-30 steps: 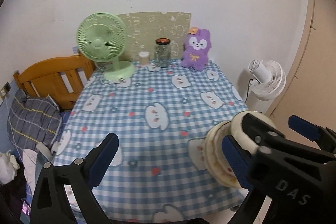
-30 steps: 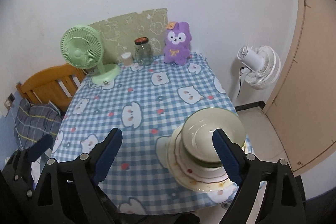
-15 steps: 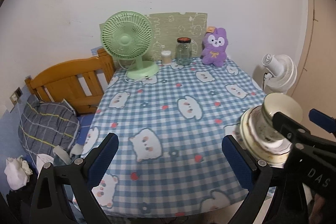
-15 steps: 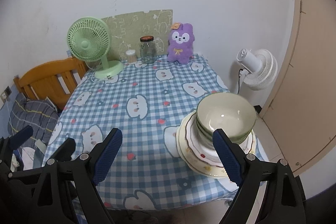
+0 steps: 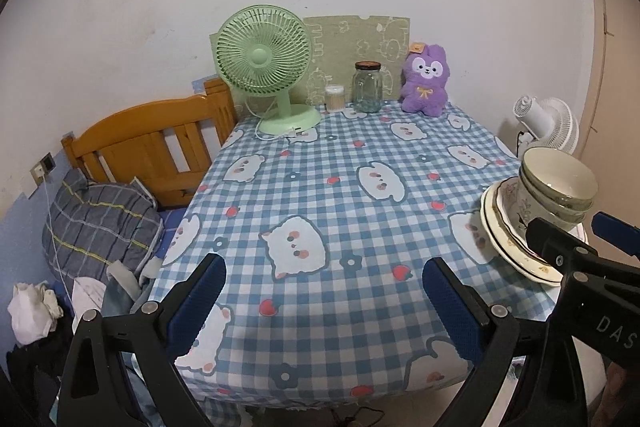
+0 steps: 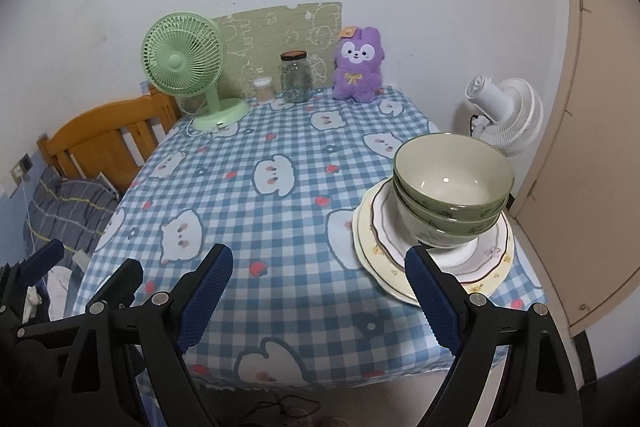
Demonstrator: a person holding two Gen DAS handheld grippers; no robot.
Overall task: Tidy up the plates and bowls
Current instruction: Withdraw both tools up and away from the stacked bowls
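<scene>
Both grippers tilt down at the table (image 6: 280,219), left gripper (image 5: 324,301) and right gripper (image 6: 316,287) spread wide, empty, near the stacked bowls (image 6: 452,183).

Bowls (image 6: 452,183) stacked on plates (image 6: 432,267) at table's (image 6: 280,211) right edge.

Table (image 6: 280,211) middle and near-left: bare cloth, open passage. Near-right corner blocked by stacked bowls (image 6: 452,187) on plates (image 6: 376,251), plates overhanging the front edge. Back edge lined: green fan (image 6: 182,61) at left, small tub (image 6: 263,89), jar (image 6: 296,77), plush (image 6: 357,67), all close together, panel behind. Headboard (image 5: 148,143) close along left side. White fan (image 6: 506,117) beyond right edge.
</scene>
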